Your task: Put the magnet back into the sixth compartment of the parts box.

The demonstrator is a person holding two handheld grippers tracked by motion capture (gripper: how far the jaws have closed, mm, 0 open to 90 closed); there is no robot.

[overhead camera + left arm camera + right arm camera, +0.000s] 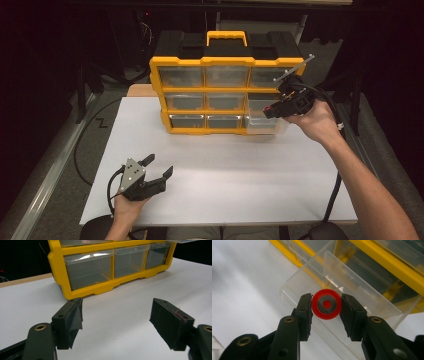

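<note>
A yellow organiser [205,92] with clear drawers stands at the back of the white table [225,175]. Its bottom-right drawer [264,116] is pulled out. My right gripper [272,111] hangs over that drawer, shut on a red ring with a grey middle [326,304]; the open clear drawer [352,287] lies just below the ring. My left gripper [159,167] rests open near the table's front left, nothing between its fingers [72,315], pointing at the organiser's bottom row [110,265].
The organiser has a yellow handle [226,36] on top. A wooden table edge [141,90] shows behind the white surface at the left. Black cables [90,150] run off the left and right sides.
</note>
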